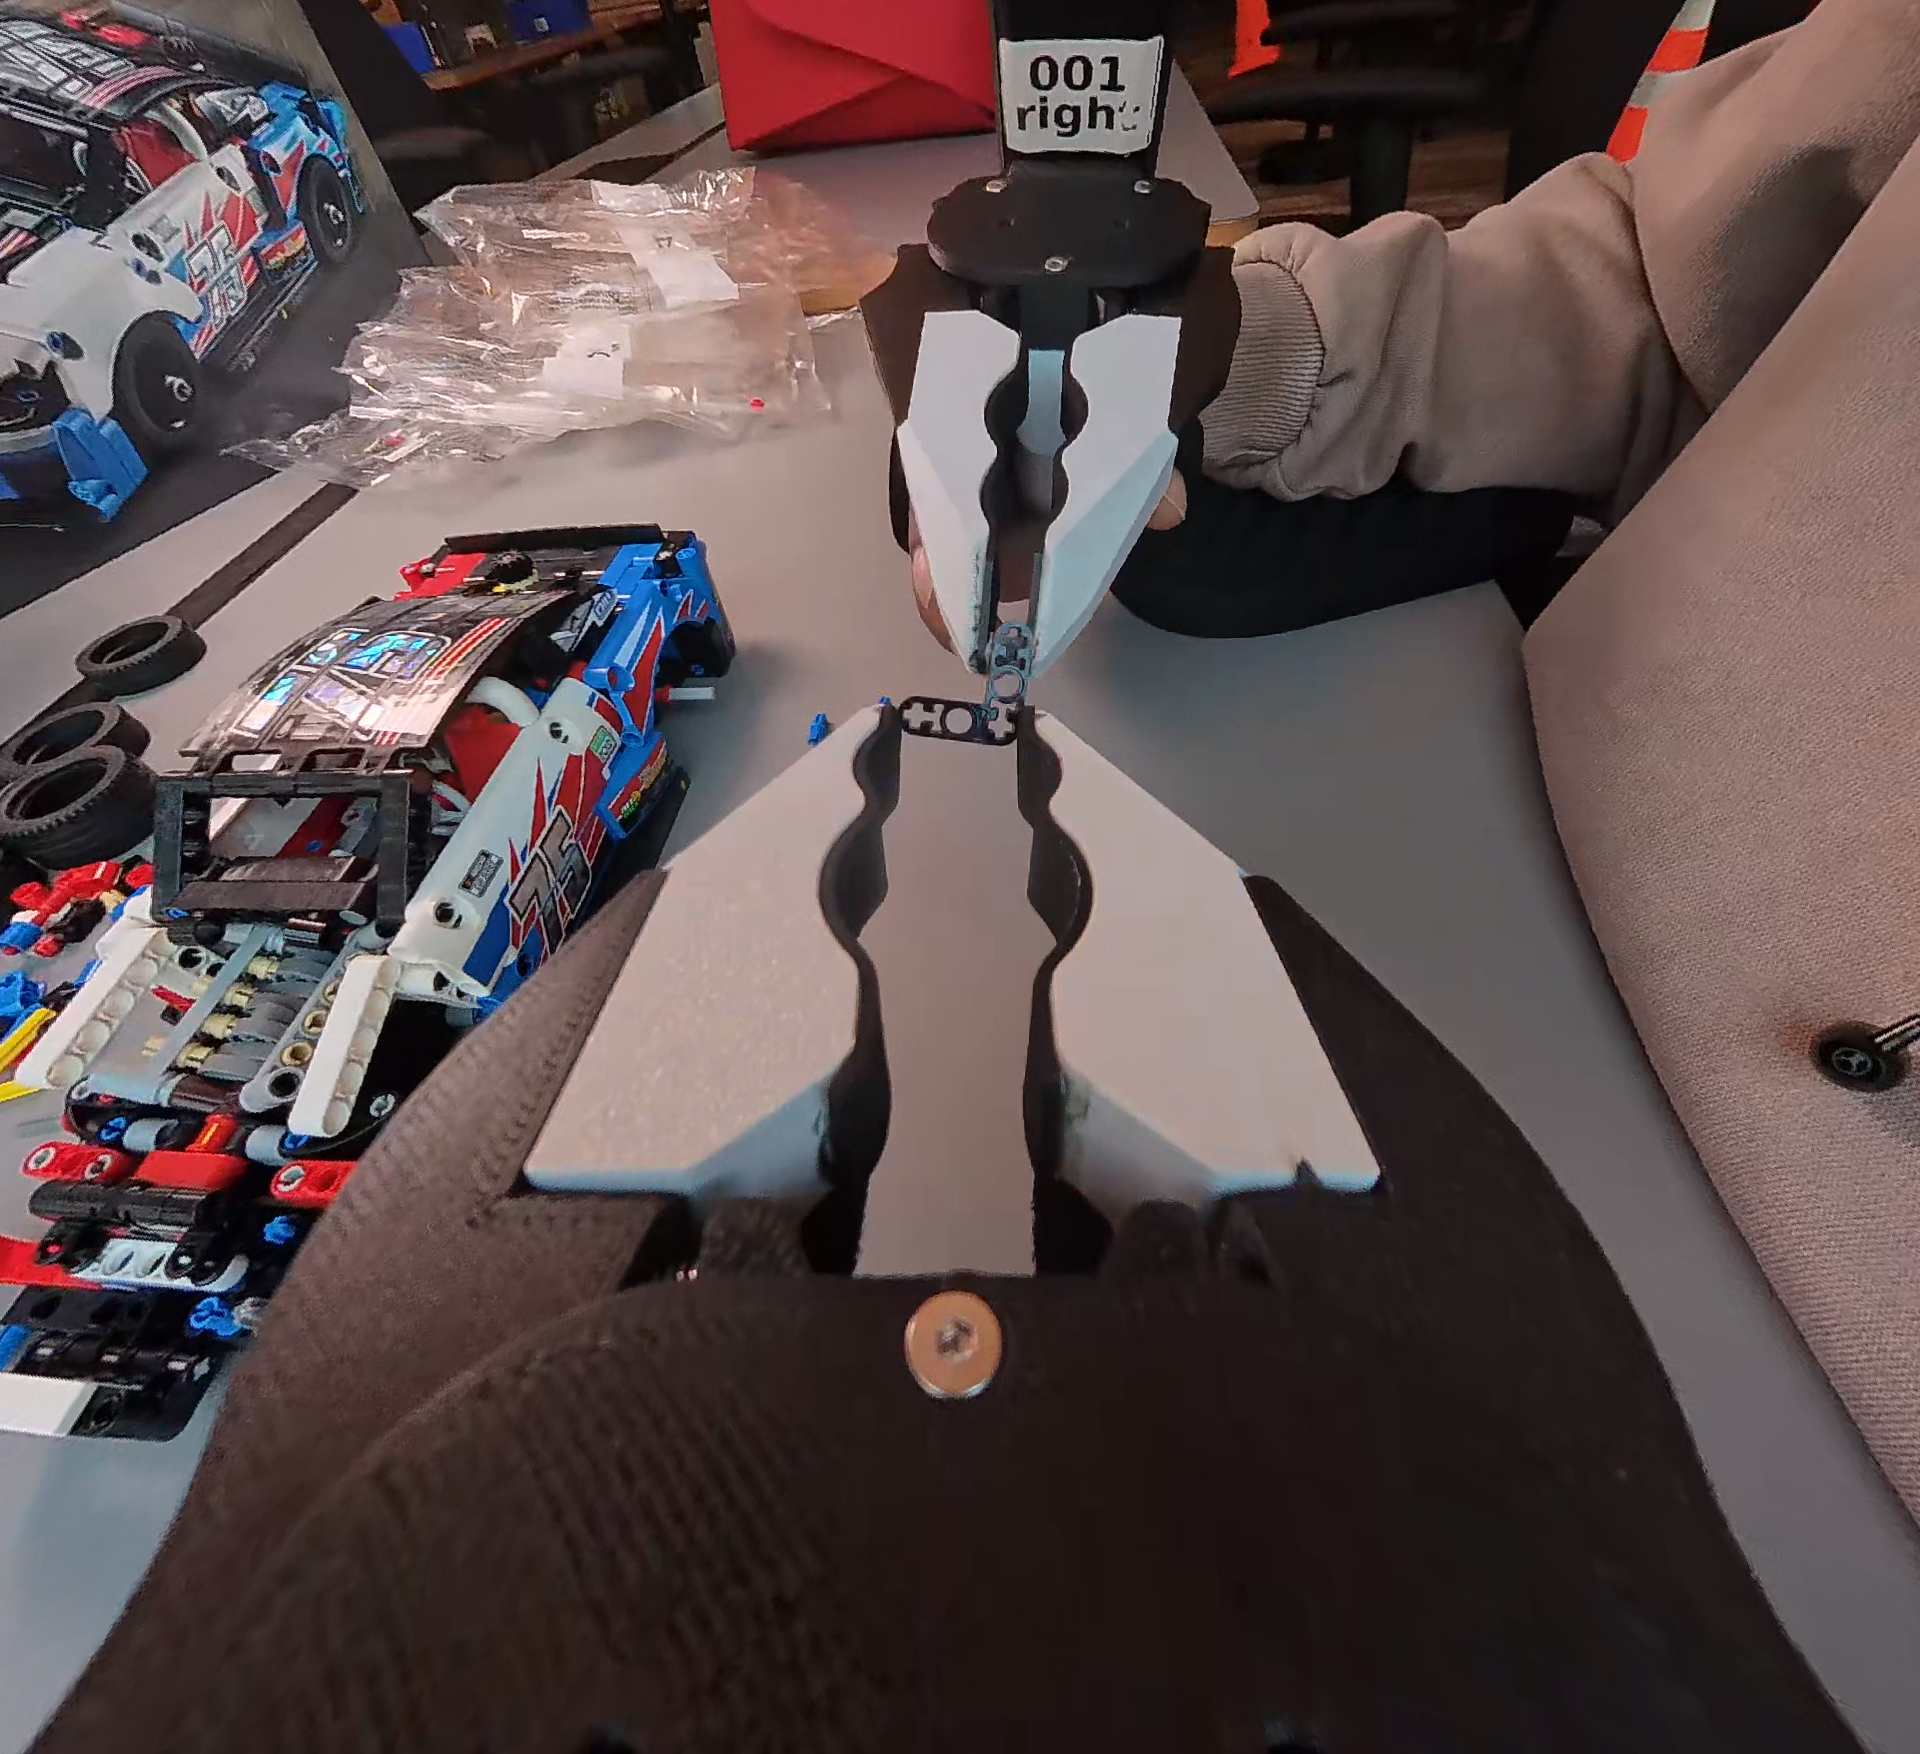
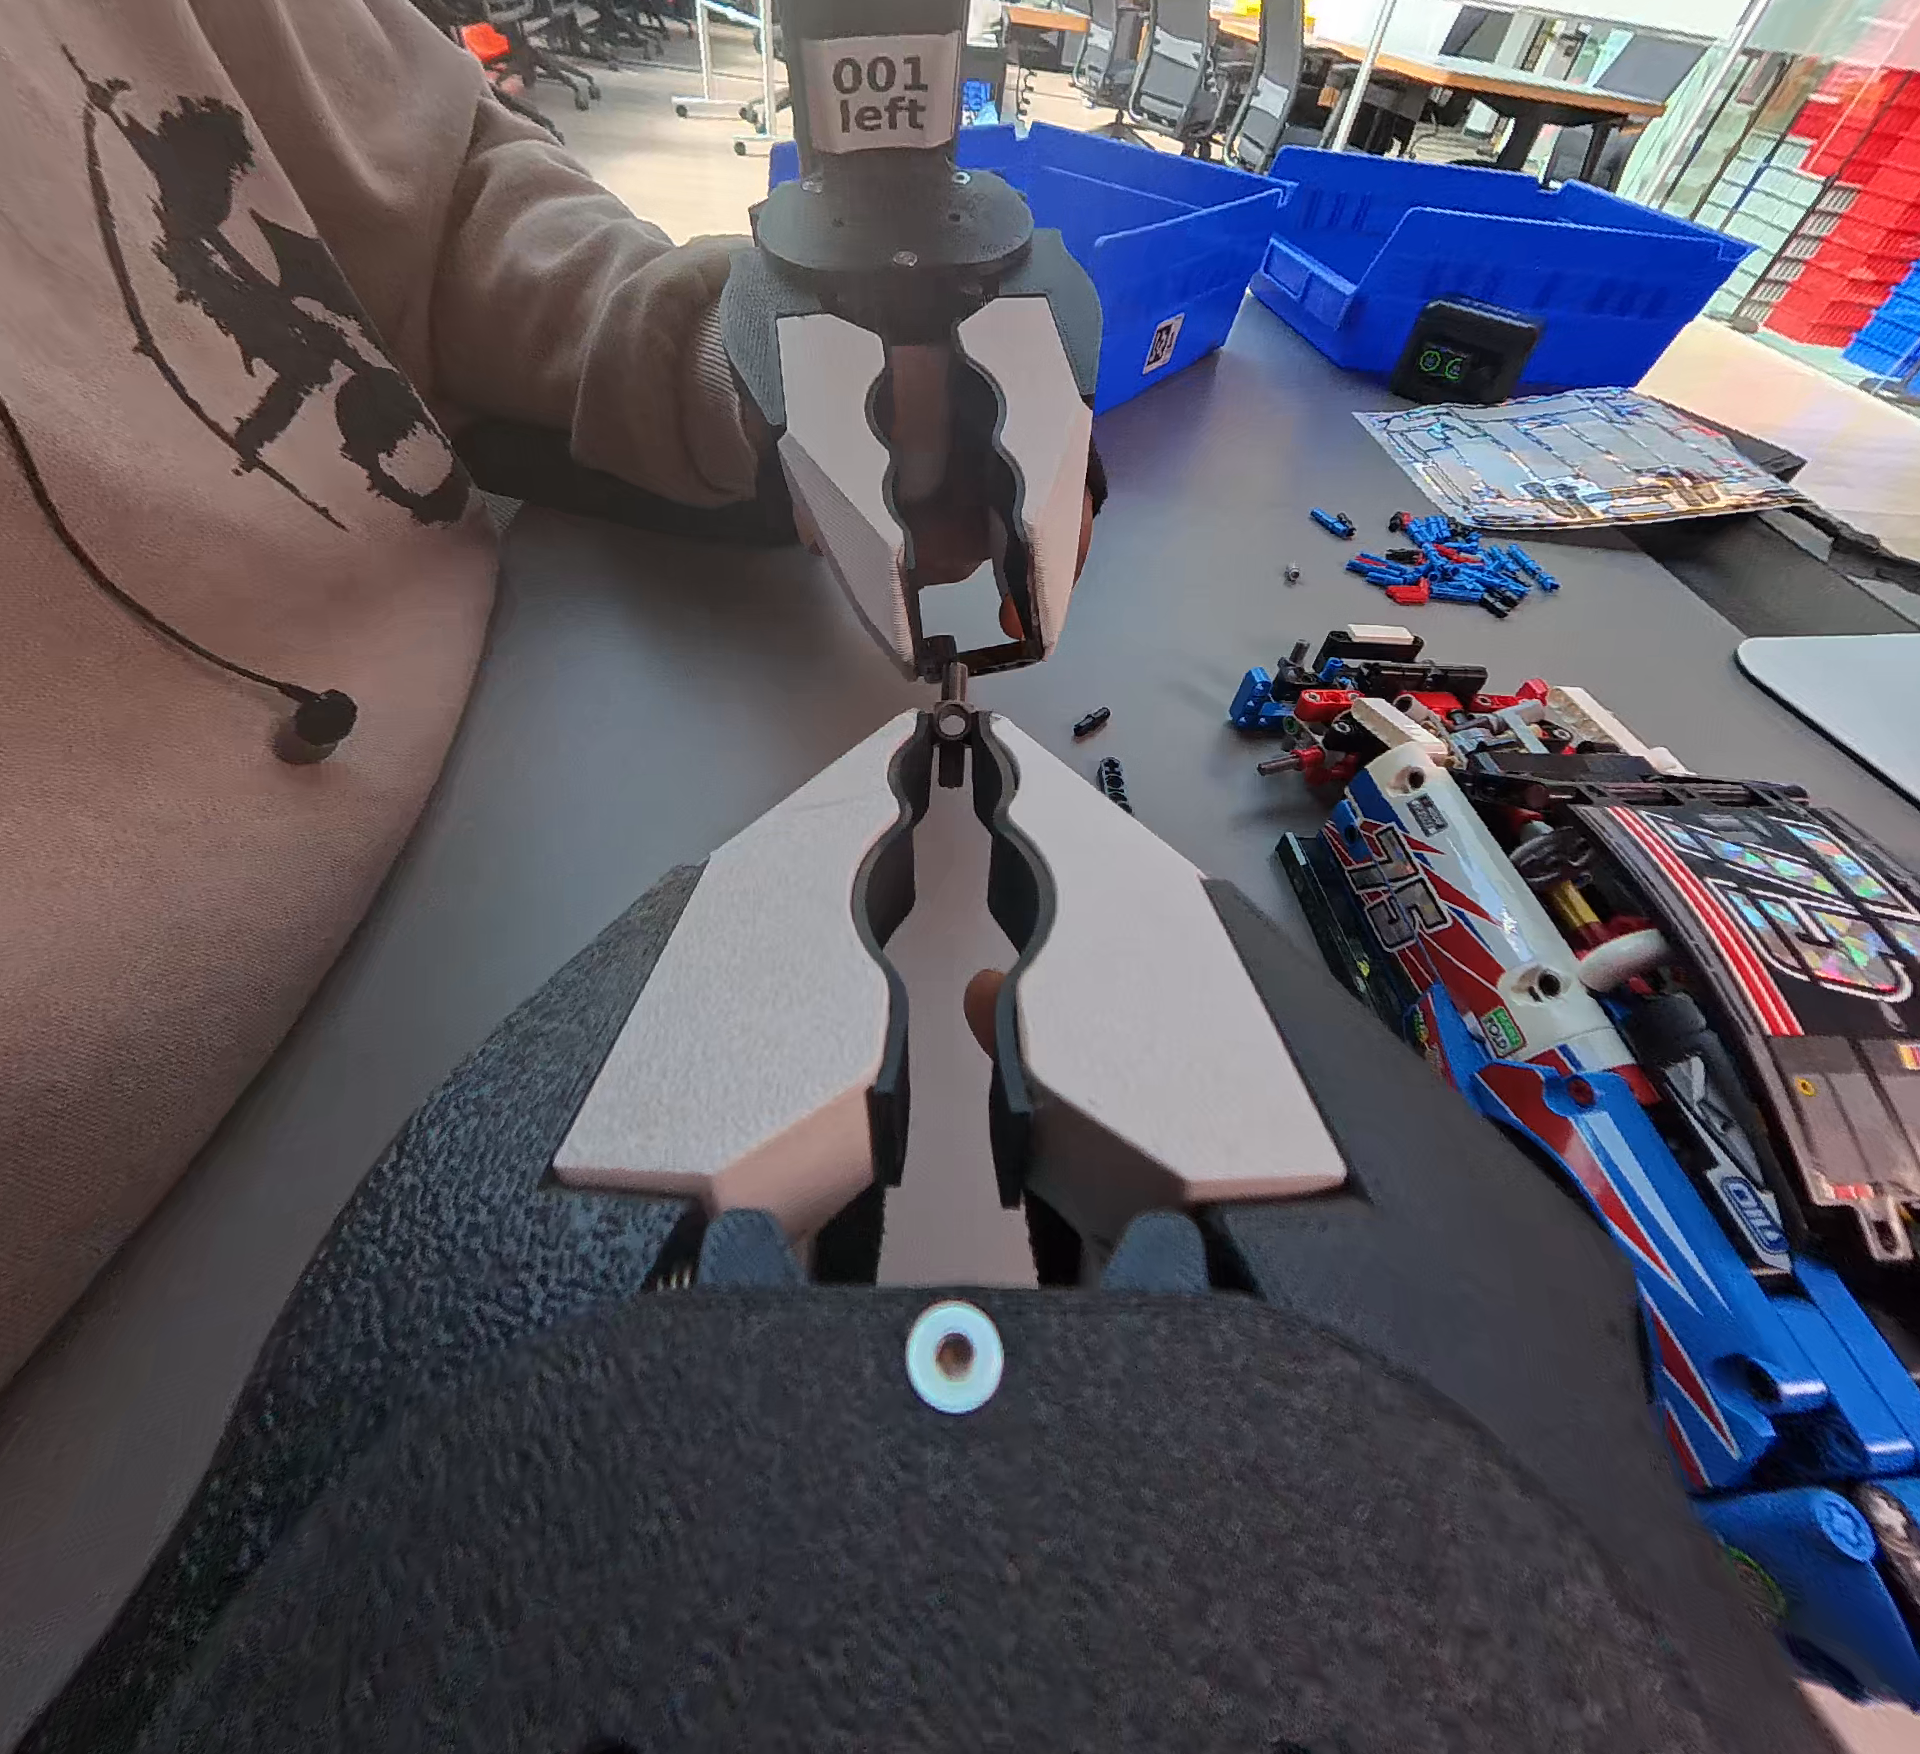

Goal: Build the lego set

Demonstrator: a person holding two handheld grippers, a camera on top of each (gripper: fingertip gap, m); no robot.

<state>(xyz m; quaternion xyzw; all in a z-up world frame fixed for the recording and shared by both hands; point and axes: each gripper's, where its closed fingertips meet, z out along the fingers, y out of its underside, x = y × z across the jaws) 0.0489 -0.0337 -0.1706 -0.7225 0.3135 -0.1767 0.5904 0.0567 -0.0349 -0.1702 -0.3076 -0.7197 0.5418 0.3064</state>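
We note, from the left in the left wrist view, the set's box point(image 1: 156, 177) standing at the far edge of the grey worktop point(image 1: 1299, 873), with loose black tyres point(image 1: 78, 769) before it. Just right of these lies the partly built car point(image 1: 436, 821), blue, white and red, its front end open. Behind it rest empty clear bags point(image 1: 603, 322).

At centre, the left gripper point(image 1: 958, 719) has its jaws a small way apart, clamped on the ends of a short black beam point(image 1: 958, 720) held crosswise above the worktop. The right gripper point(image 1: 1006, 655) faces it, jaws nearly closed on a small grey beam point(image 1: 1010, 660) whose lower end touches the black one.

In the right wrist view we record a person's beige sleeve point(image 2: 540, 322) at left, then blue bins point(image 2: 1455, 270), a pile of blue pins point(image 2: 1444, 561) and a sticker sheet point(image 2: 1579, 457). Nothing lies between the two grippers.
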